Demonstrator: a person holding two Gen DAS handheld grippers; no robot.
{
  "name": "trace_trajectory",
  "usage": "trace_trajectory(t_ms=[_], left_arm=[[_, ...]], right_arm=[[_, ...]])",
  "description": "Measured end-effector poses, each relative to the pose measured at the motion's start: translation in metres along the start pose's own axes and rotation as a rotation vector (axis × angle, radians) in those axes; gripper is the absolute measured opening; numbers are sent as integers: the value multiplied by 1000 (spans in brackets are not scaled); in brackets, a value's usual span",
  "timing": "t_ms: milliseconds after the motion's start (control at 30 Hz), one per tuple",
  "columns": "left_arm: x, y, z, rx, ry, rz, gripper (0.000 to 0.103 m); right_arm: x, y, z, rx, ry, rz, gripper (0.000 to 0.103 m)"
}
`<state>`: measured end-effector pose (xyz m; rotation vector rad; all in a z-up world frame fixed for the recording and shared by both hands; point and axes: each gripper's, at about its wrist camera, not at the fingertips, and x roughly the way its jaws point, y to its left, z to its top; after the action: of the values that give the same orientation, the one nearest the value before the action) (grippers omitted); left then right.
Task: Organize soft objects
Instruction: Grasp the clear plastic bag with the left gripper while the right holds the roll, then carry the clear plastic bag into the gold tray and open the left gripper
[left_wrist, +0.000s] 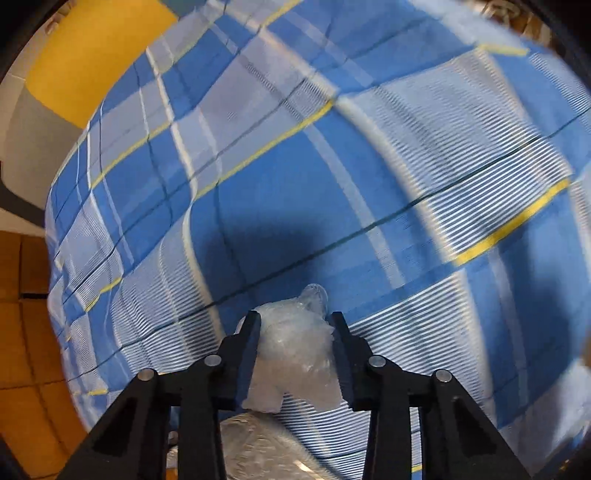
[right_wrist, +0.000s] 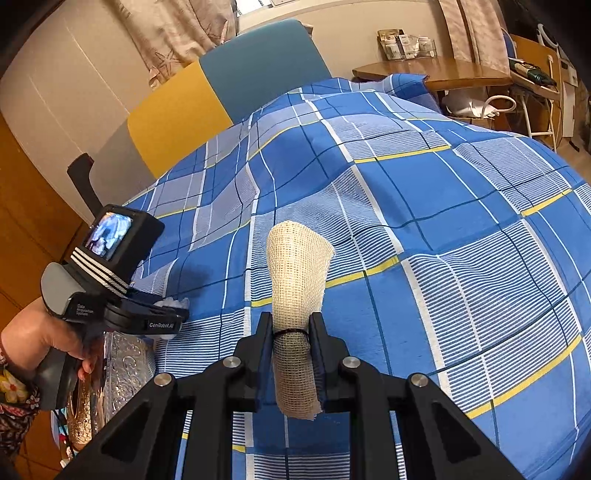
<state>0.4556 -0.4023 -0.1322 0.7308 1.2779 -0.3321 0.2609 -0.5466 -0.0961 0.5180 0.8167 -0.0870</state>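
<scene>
Burlap bundle pointing up and away, clenched in right jaws, left jaws grasping perhaps crumpled plastic

You are working with two grippers: the left gripper and the right gripper. You are seeing one crumpled clear plastic wad, one tied mesh cloth roll, one checked bedspread, one embossed silver box, and one hand showing.

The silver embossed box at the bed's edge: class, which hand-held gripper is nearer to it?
Left. The left hand-held gripper hangs just above the silver embossed box; the right hand-held gripper is farther over the bedspread.
</scene>
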Motion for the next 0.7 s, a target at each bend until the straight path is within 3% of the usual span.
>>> trace_trajectory(t_ms=[100,233,267,300,333,367,467,533,600,700], left_arm=[[-20,-23,0,29,-55,-96,38],[-25,-53,-5,84,-95,-106,45],[-21,-56,-8,88,-98,-115,52],[-20,-62,-8,87,-96,-115,66],[-17,-66,-11,79,-93,-105,72],[-15,-69,-13,75,-95,-98,77],[-13,-74,-20,76,-101,-73,78],[-10,-71,-24,60,-91,-68,76],[-6,-69,-29,41,-79,-79,46],[-10,-67,-37,14,-100,-101,39]], right_arm=[[-1,-1,0,4,-5,-7,19],[-2,-8,1,31,-9,-21,19],[-2,-10,1,37,-9,-23,19],[-3,-12,1,44,-11,-25,19],[-3,-14,1,49,-13,-25,19],[-4,-15,2,52,-14,-25,19],[-4,-17,2,58,-12,-25,19],[-3,-17,2,61,-9,-22,19],[-3,-17,2,62,-8,-20,19],[-3,-17,2,59,-9,-23,19]])
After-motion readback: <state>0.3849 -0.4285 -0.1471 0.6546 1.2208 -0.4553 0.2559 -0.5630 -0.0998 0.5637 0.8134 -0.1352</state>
